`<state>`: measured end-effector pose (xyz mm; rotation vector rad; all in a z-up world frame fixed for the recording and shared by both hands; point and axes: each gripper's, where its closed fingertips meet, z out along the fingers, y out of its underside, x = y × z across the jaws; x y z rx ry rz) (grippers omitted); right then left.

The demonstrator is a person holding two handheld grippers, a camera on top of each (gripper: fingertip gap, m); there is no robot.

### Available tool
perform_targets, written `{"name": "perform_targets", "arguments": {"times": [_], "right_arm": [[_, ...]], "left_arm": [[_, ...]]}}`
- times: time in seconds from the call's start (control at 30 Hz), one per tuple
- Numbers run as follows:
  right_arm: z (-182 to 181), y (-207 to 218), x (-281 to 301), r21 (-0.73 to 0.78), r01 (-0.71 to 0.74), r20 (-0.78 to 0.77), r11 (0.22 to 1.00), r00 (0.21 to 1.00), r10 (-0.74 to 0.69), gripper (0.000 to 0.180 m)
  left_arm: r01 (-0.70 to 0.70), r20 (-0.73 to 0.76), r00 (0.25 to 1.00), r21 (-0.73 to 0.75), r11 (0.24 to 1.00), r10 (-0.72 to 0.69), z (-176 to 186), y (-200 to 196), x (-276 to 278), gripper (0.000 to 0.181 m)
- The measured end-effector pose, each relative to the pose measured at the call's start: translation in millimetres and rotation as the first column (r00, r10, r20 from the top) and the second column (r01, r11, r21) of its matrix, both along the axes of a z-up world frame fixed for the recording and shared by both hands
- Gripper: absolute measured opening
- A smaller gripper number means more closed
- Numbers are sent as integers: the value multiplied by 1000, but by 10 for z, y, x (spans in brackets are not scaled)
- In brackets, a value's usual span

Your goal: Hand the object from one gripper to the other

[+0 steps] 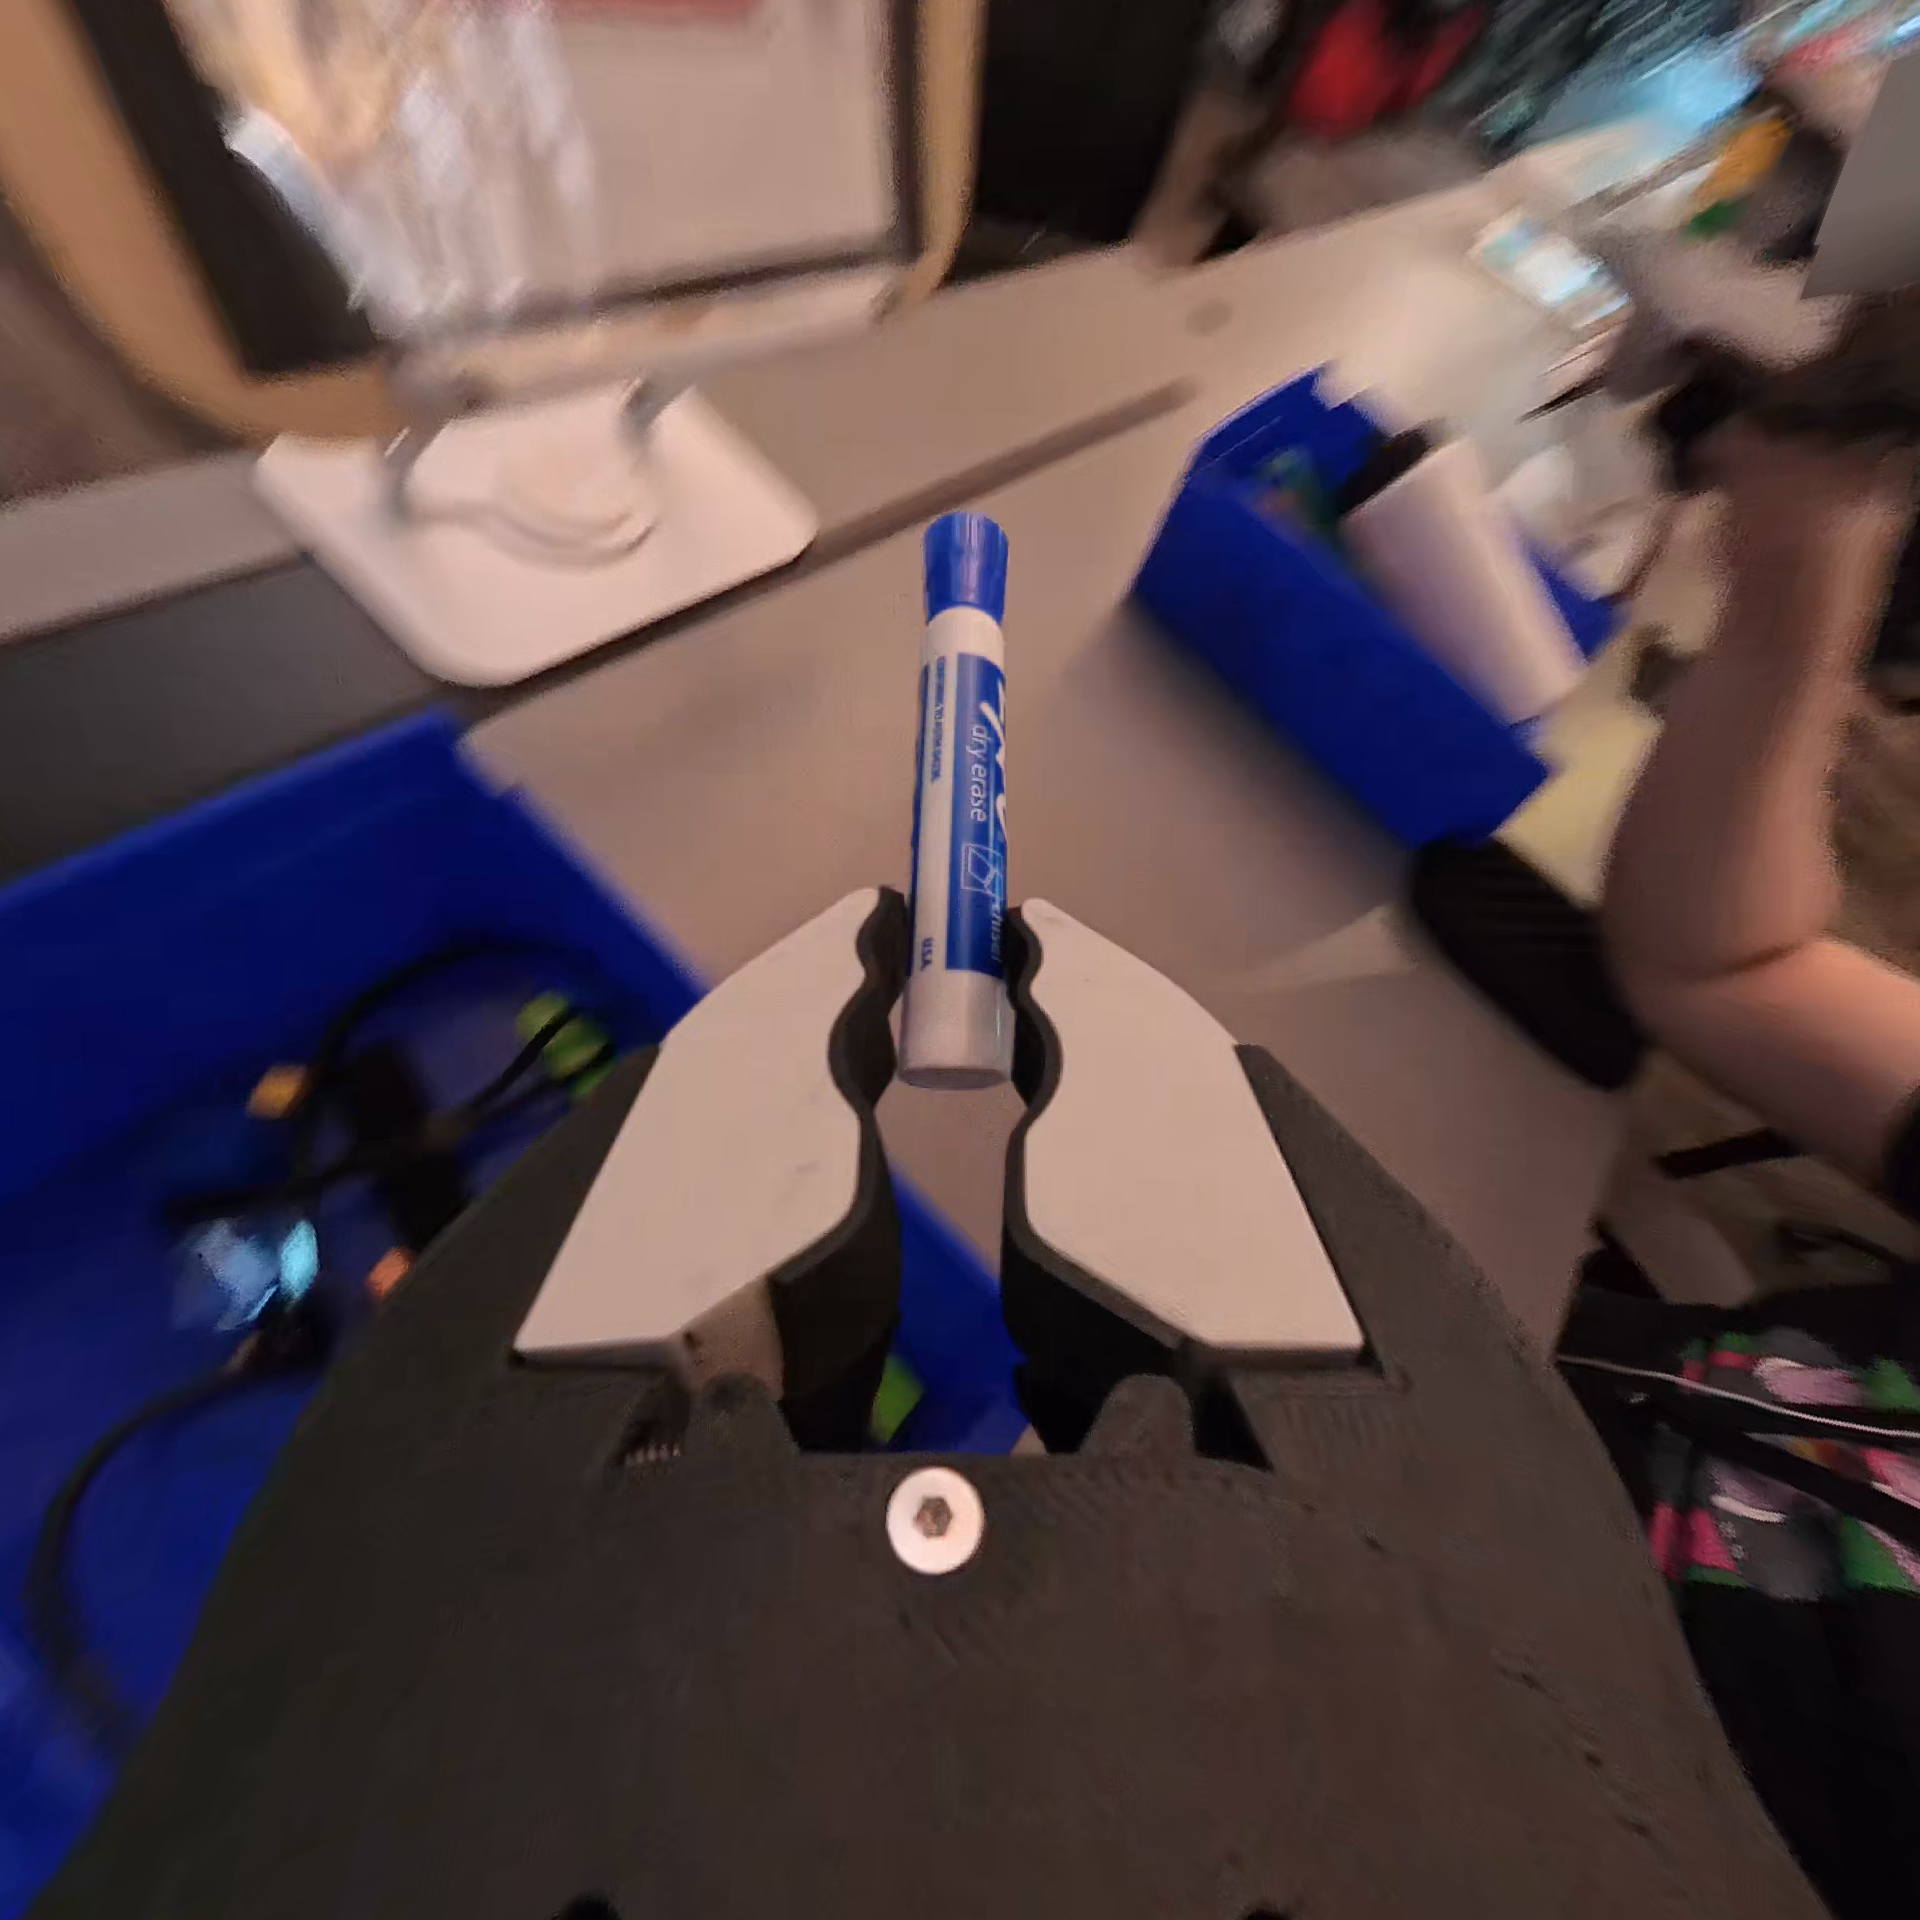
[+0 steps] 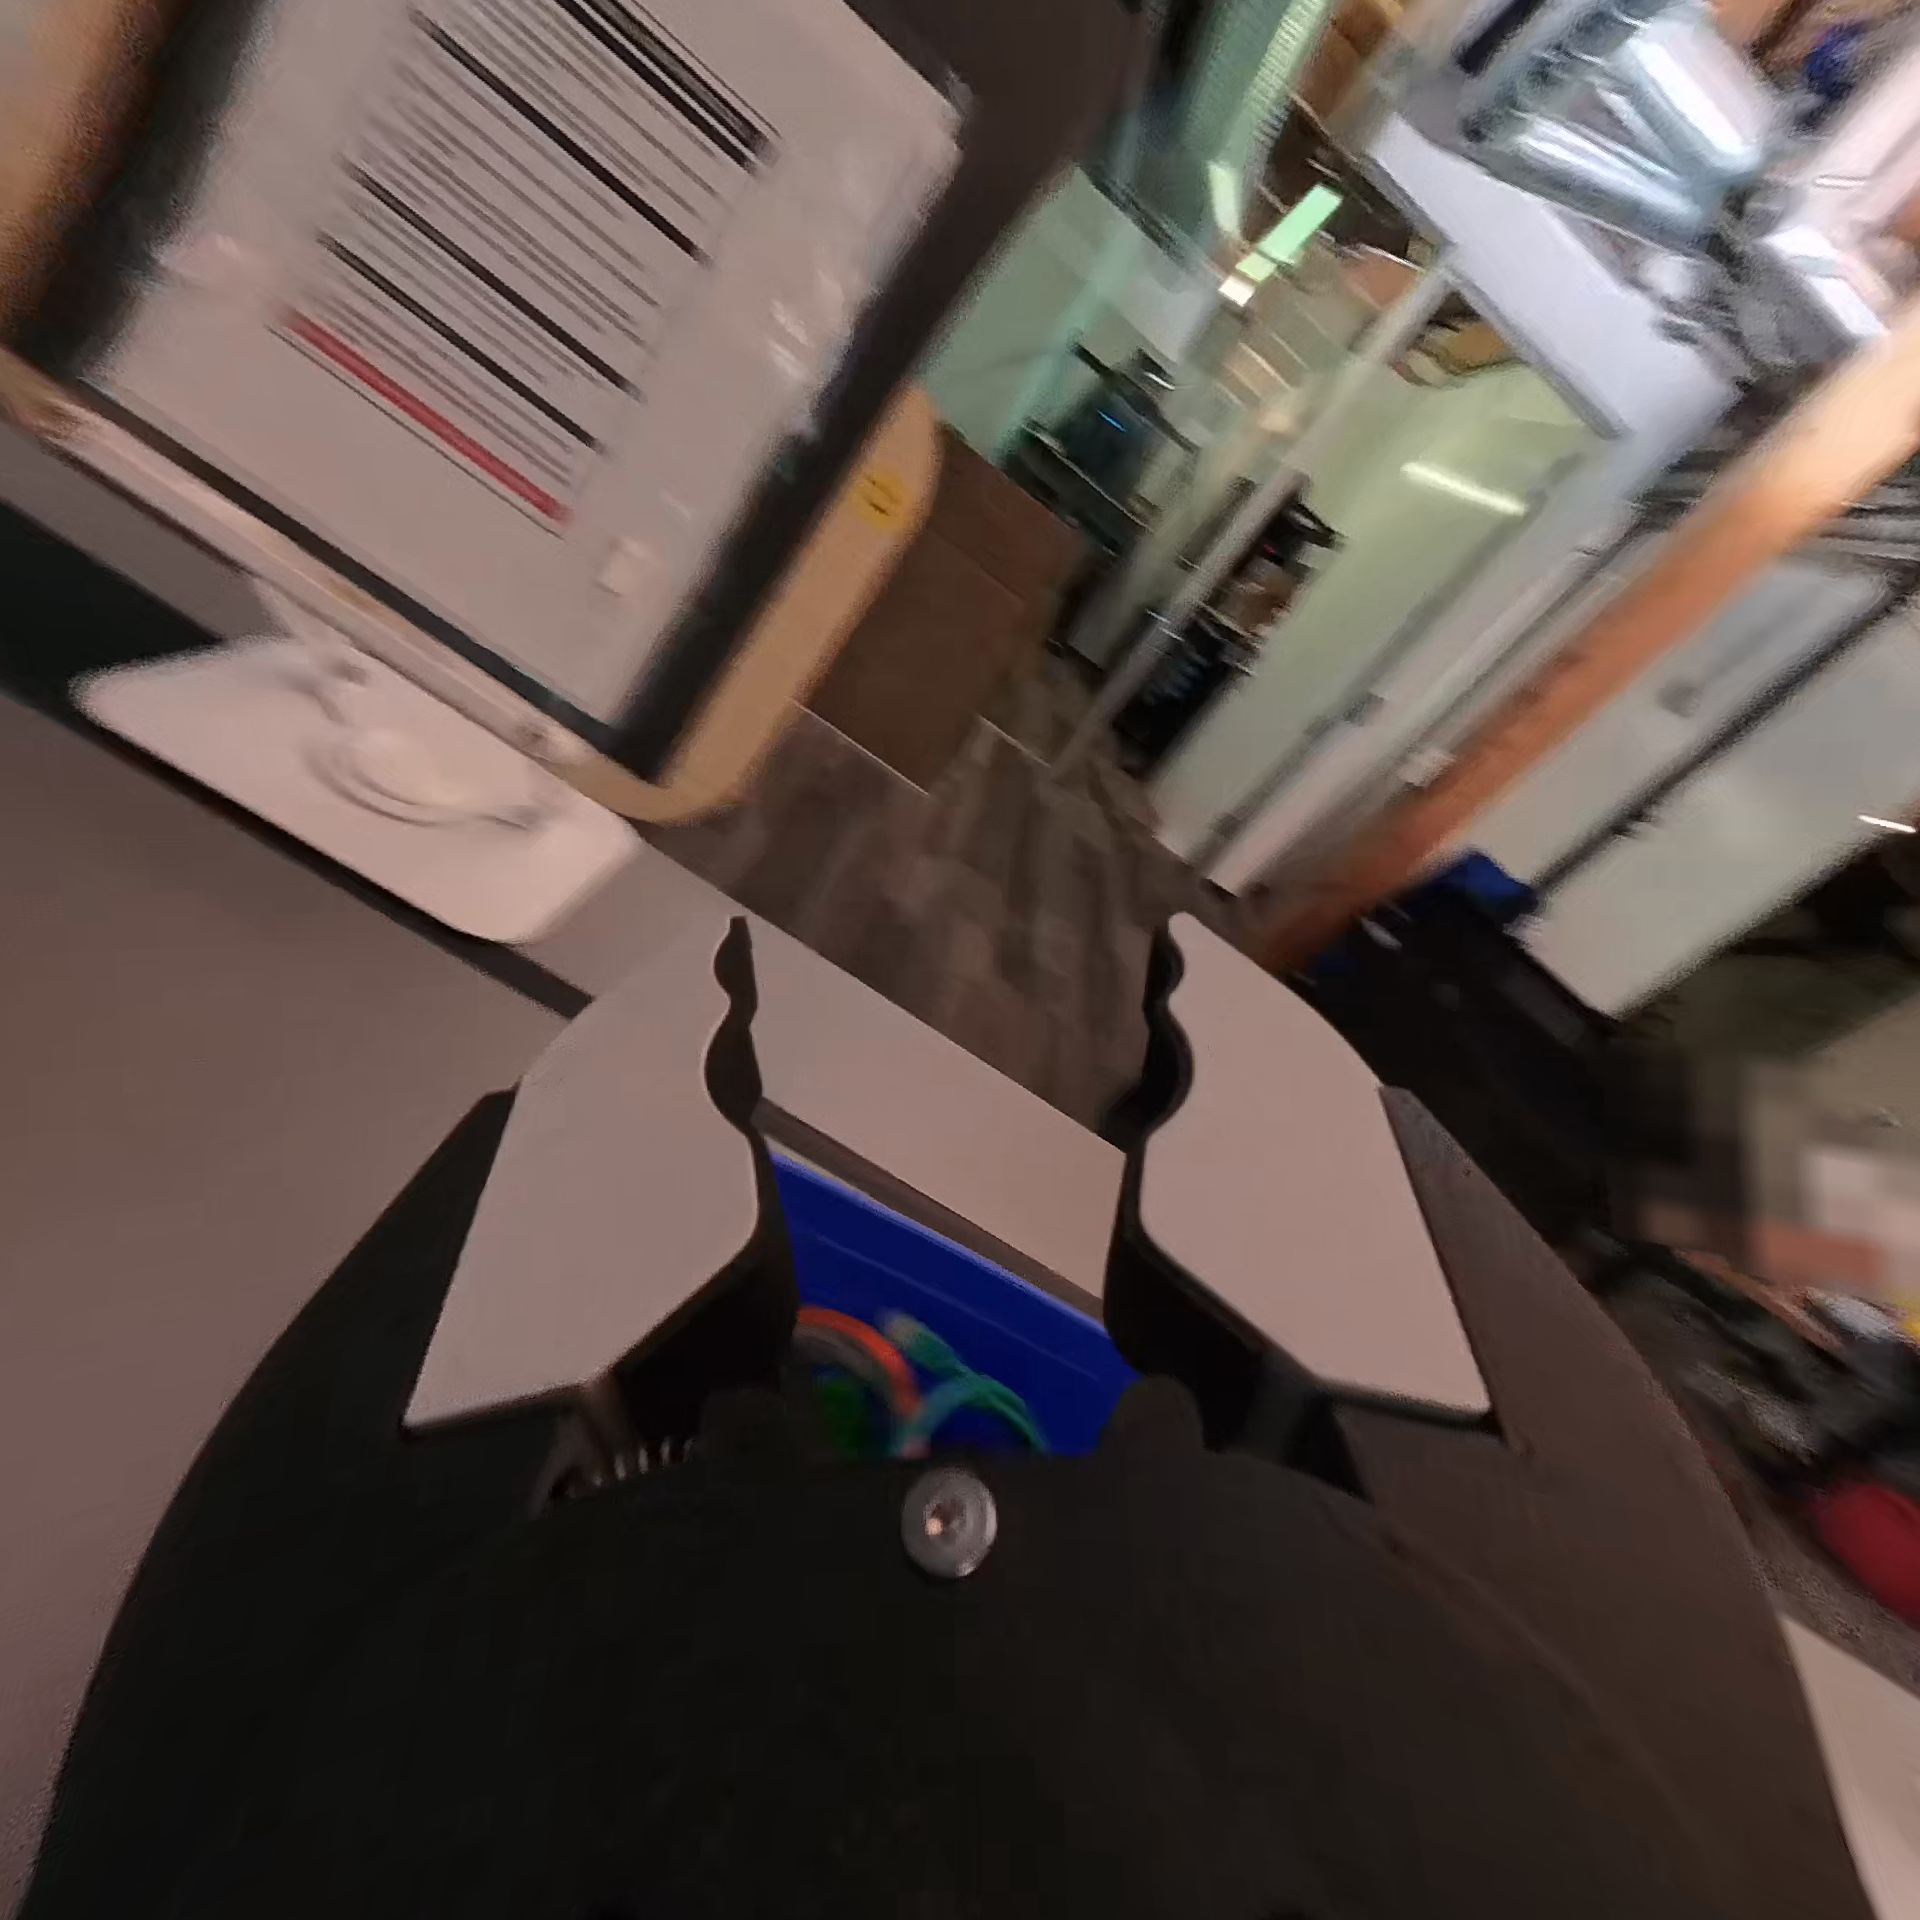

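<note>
Over the grey table [image 1: 727, 790] with its blue plastic bins [image 1: 260, 935], your left gripper [image 1: 951, 920] clenched the blue-capped white dry-erase marker [image 1: 961, 800] by its lower end, while your right gripper [image 2: 951, 951], jaws spread and empty, had yet to take it.

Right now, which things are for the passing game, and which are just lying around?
For the job:
- blue dry-erase marker, capped, pinched at its lower end
- left gripper, shut on it
- right gripper, open and empty

Just lying about:
- blue bin of cables
- second blue bin with a white cup
- monitor and its white base
</note>
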<state>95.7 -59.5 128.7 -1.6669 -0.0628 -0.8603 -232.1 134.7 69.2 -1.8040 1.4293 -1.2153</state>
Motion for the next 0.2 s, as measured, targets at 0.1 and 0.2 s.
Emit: {"name": "perform_targets", "arguments": {"times": [0.1,0.2], "right_arm": [[-22,304,-939,145,-467,-239,872,839,489,71],[58,261,-1954,409,-769,-444,491,302,844,69]], "left_arm": [[146,278,953,-70,987,-121,425,-311,263,18],[352,493,839,-164,922,-232,728,-727,496,17]]}}
